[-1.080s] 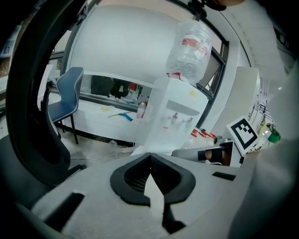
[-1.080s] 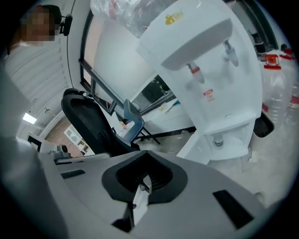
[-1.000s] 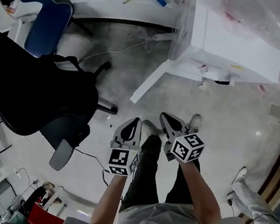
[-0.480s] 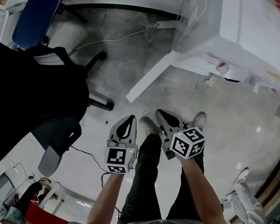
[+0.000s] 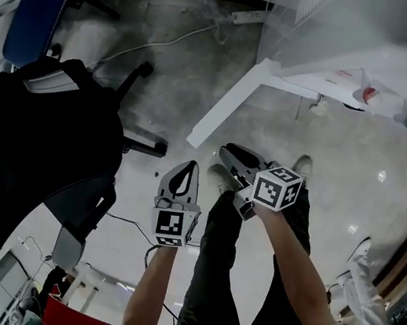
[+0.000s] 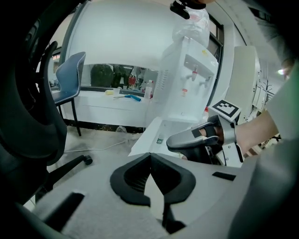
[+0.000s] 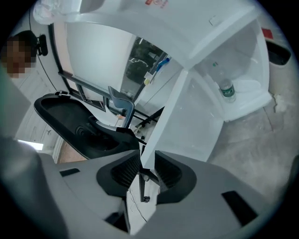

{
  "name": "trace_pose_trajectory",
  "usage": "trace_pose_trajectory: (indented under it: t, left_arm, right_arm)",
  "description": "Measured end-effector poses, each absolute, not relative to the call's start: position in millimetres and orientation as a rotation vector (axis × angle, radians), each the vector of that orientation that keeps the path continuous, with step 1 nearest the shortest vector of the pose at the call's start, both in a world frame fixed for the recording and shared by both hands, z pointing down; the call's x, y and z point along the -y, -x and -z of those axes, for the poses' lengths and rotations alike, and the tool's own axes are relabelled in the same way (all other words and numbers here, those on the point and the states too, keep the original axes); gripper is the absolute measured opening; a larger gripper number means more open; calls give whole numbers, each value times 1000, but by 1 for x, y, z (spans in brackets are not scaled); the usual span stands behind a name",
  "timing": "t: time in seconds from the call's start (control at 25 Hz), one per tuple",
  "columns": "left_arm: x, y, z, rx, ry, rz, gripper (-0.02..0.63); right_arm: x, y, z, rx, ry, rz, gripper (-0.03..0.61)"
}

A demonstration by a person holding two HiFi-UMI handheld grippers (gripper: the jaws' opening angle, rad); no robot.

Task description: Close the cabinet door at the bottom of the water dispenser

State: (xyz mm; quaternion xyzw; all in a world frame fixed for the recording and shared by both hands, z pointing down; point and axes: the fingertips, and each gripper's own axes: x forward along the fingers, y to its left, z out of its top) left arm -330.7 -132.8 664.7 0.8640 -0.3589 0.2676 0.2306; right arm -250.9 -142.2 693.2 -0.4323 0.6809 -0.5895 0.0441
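Cabinet door [image 5: 231, 103] stands swung wide open at water dispenser [image 5: 357, 45] base, ahead of both grippers. Open cabinet [image 7: 247, 52] holds one plastic bottle [image 7: 227, 91]. Left gripper [image 6: 150, 158] jaws together, empty. Right gripper [image 7: 141, 168] jaws opening, nothing between.

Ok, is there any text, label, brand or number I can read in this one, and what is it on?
No text is legible anywhere.
Red label on the water dispenser: too blurred to read.
Green label on the bottle inside the cabinet: too small to read.
Left marker cube and right marker cube: black-and-white square patterns, no words.
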Motion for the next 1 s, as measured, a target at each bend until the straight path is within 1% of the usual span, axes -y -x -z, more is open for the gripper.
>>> trace_pose_trajectory:
  t: [0.08,0.32,0.52,0.56,0.64,1.0]
  left_arm:
    - [133,337,-672,970,-2387,-743,8]
    - [136,352,-685,923,-2424,-745,8]
    - [140,358,-689,915,-2438,-760,8]
    - [139,358,-691,912,-2439,-762,8]
    - [138,358,-695,901,-2439,-766,8]
    - [126,352,-703,862,-2461,-789,8]
  right_arm:
    - [151,256,-704,-2032,1309,1822,111]
    - [178,265,-724,-1945,1313,1830,138]
    - [188,269,-736,-1859,1287,1872,140]
    - [188,269,-738,-1858,1283,1876,138]
    - [187,270,-740,-1853,1275,1878,106]
    - [173,261,-741,-1833,1226,1897,84]
